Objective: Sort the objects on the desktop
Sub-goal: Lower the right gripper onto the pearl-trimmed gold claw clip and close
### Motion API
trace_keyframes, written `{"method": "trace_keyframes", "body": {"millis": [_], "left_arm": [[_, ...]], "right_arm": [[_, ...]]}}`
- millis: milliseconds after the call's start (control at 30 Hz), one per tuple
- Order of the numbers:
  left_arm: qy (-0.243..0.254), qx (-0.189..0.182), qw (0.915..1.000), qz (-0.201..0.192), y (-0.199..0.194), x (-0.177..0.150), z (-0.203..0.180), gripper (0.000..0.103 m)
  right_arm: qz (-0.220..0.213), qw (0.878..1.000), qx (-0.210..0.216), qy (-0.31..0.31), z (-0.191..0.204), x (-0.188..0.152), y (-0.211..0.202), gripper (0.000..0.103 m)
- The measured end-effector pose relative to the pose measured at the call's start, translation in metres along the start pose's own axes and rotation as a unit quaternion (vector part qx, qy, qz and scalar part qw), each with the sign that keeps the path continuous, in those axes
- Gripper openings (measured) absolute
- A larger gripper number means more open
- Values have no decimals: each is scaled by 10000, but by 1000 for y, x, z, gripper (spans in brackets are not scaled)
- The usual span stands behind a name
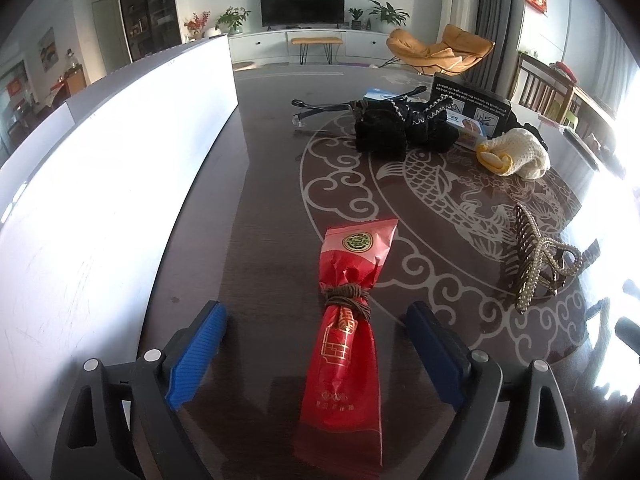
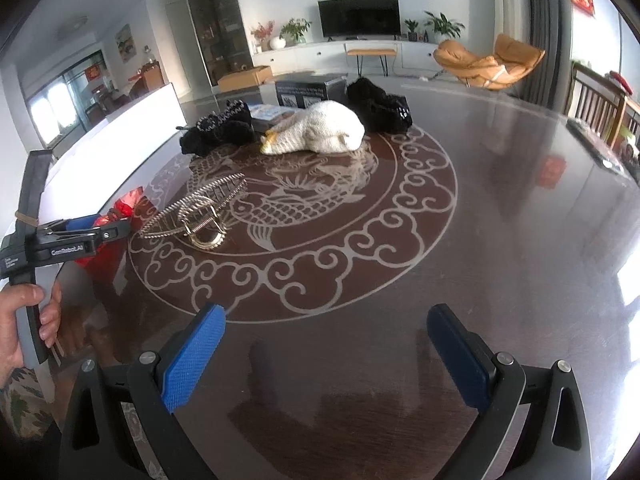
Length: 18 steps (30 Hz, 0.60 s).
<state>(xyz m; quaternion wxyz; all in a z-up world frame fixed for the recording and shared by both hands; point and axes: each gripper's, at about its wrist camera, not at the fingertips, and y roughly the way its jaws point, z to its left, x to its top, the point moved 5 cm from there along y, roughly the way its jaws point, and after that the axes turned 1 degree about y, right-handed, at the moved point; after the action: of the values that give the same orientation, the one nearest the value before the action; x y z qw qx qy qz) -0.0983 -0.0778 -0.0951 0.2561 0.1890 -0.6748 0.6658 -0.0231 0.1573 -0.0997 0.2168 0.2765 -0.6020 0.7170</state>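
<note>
A red foil packet (image 1: 344,360) tied round its middle with brown cord lies flat on the dark patterned table (image 1: 260,200). My left gripper (image 1: 316,312) is open around it, and both blue pads (image 1: 196,356) stand clear of its sides. In the right wrist view, that same left gripper (image 2: 80,232) shows at the left edge, held by a hand, with the red packet (image 2: 124,208) beneath it. My right gripper (image 2: 326,316) is open over bare table, nothing between its fingers. A pearl-studded hair claw (image 1: 536,256) lies to the right of the packet.
Farther back lie black knitted items (image 1: 396,128), a cream knitted piece (image 1: 516,152), a pair of glasses (image 1: 320,106) and a black box (image 1: 472,100). A long white panel (image 1: 100,180) runs along the table's left side. Chairs stand beyond the right edge.
</note>
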Motion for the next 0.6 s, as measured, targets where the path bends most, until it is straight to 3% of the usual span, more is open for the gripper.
{"method": "trace_keyframes", "body": {"millis": [100,200,300,367,500,600], "left_arm": [[0,7,10000,2,0,0,0,93],[-5,10,10000,5,1,0,0,93],[-5,9,10000,6,1,0,0,93],[-5,8,10000,6,1,0,0,93],[-6,9,10000,7,1,0,0,93],[-18,23,10000,9,1,0,1,94]], "right_arm": [[-115,9999,-43,8,0,1,-5,101],[-242,9949,618,753,7,8,-12,101],[-368,9872,926,1249,30,32,-12,101],[-214,9833,1087,1443,49,49,2,101],[103,9833,919,1566,82,79,45,101],[444,9885,527,1347,100,87,74,101]]}}
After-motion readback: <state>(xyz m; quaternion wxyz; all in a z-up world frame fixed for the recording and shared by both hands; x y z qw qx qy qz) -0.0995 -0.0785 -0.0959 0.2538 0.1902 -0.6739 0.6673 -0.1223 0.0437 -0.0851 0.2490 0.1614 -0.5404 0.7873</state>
